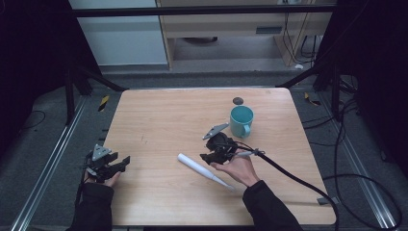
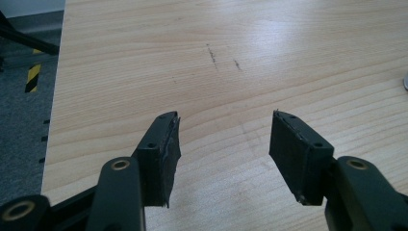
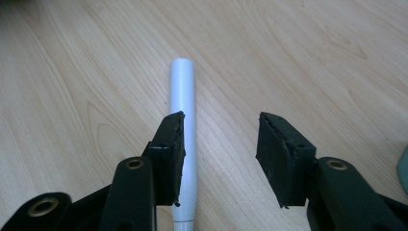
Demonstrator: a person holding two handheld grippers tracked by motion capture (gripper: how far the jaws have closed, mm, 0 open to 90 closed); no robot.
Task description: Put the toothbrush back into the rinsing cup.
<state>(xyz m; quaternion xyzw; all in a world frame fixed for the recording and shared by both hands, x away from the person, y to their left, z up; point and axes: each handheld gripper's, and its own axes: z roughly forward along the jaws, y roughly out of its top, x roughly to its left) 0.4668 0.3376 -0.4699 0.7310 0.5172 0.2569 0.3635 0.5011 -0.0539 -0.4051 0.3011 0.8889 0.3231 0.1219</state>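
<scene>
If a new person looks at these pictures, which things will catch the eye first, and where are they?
The teal mug stands out most, upright toward the far right of the wooden table. Next comes the white pen-like stick lying near the front middle, with the open right gripper just beside it. The left gripper, also open, rests at the table's front left edge.

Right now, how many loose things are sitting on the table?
3: a teal mug toward the far right, a small dark disc just beyond it, and a white stick lying near the right gripper.
</scene>
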